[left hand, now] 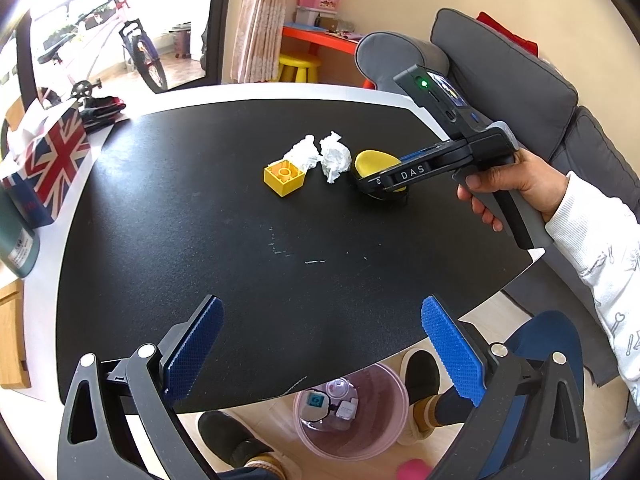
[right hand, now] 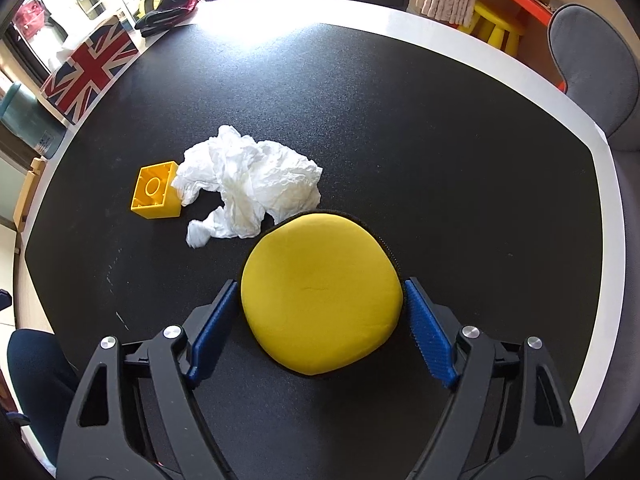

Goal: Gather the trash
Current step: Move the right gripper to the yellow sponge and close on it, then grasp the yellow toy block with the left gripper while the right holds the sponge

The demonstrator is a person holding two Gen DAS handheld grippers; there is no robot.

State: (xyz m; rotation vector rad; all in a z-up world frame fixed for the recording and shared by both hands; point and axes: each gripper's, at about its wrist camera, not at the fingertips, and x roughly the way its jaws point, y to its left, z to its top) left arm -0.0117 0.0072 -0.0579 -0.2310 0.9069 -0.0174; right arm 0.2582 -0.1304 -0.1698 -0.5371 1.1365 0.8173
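On the black table mat (right hand: 440, 140), the yellow pouch (right hand: 320, 292) is straddled by the right gripper (right hand: 320, 316), pads seemingly just touching for a pickup, while the left gripper (left hand: 320, 344) is kept wide and empty near the mat's front edge.

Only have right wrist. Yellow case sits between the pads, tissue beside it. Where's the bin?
Observer: The bin stands on the floor, under the near edge of the table.
Operator: Empty?
Observer: No, a few small packets lie in it.
Operator: Left gripper free?
Observer: Yes. The left gripper is open over the table with nothing between its pads.
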